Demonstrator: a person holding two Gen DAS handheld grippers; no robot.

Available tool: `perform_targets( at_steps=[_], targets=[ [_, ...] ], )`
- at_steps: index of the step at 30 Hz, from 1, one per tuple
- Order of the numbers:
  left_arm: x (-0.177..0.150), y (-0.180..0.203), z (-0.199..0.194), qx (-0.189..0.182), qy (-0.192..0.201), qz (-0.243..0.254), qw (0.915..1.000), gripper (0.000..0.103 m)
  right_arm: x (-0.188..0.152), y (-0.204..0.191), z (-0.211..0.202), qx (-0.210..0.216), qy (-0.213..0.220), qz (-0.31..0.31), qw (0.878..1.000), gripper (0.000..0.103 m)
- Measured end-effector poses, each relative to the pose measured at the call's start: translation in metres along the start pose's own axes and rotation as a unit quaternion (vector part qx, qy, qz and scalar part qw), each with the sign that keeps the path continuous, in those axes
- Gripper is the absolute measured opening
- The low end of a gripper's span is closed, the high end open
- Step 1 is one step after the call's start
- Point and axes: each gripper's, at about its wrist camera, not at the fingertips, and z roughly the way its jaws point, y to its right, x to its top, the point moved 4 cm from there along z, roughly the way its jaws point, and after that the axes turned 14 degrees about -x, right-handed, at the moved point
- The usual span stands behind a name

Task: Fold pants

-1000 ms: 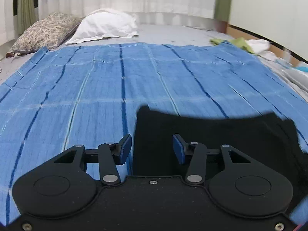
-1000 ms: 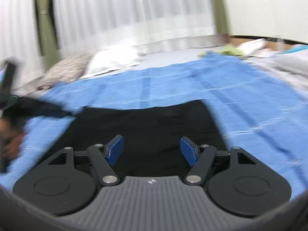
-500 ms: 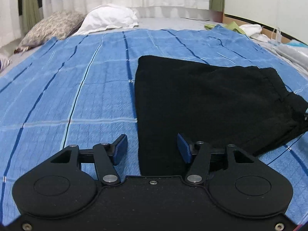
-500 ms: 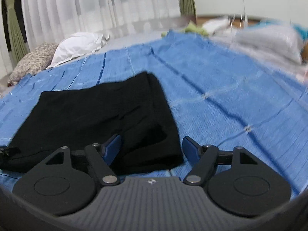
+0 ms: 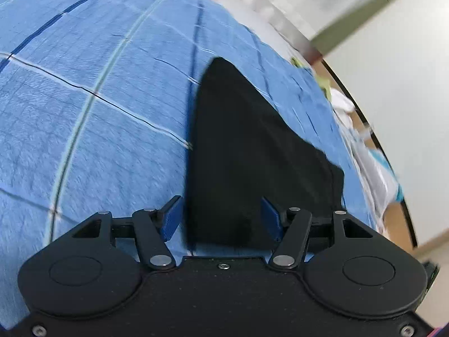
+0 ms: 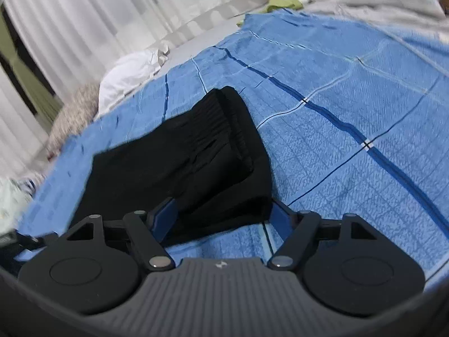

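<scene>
Black pants (image 5: pixel 247 154) lie folded flat on a blue checked blanket (image 5: pixel 98 112). My left gripper (image 5: pixel 221 207) is tilted down over their near edge. Its jaws are opening, the cloth's left corner lies between the blue pads (image 5: pixel 171 219), and neither pad presses on it. In the right wrist view the pants (image 6: pixel 182 168) show their ribbed waistband (image 6: pixel 224 118) at the far end. My right gripper (image 6: pixel 221 206) is open, with the near right corner of the pants lying between its fingers.
The blanket (image 6: pixel 350 112) spreads wide to the right of the pants. A white pillow (image 6: pixel 129 75) and a patterned pillow (image 6: pixel 75 115) sit at the head of the bed under white curtains (image 6: pixel 84 14). Loose clothes (image 6: pixel 393 0) and a green cloth (image 6: pixel 283 1) lie along the far right edge.
Both views have rolled and dropped closer to the bed. The left gripper has slid in over the pants' near edge with wider jaws. The right gripper has closed in on the near right corner.
</scene>
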Motion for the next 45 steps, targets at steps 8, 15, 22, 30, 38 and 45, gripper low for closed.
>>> perform_targets(
  at_steps=[8, 15, 22, 30, 38, 45],
  targets=[
    [0.055, -0.014, 0.032, 0.018, -0.005, -0.015, 0.9997, 0.058, 0.057, 0.018, 0.030, 0.003, -0.013, -0.030, 0.999, 0.081],
    [0.088, -0.013, 0.080, 0.031, -0.016, -0.005, 0.9994, 0.060, 0.091, -0.001, 0.091, 0.030, -0.028, -0.076, 0.996, 0.082],
    [0.097, -0.004, 0.104, 0.025, -0.028, 0.040, 0.9985, 0.080, 0.102, -0.023, 0.127, 0.063, -0.013, -0.112, 0.992, 0.094],
    [0.106, 0.001, 0.121, 0.021, -0.030, 0.069, 0.9969, 0.083, 0.104, -0.028, 0.134, 0.100, -0.014, -0.131, 0.986, 0.093],
    [0.106, -0.005, 0.126, -0.028, -0.025, 0.070, 0.9968, 0.082, 0.096, -0.035, 0.131, 0.160, -0.026, -0.144, 0.976, 0.092],
    [0.111, -0.015, 0.125, -0.005, -0.008, 0.049, 0.9987, 0.045, 0.105, -0.018, 0.136, 0.166, -0.030, -0.079, 0.983, 0.065]
  ],
)
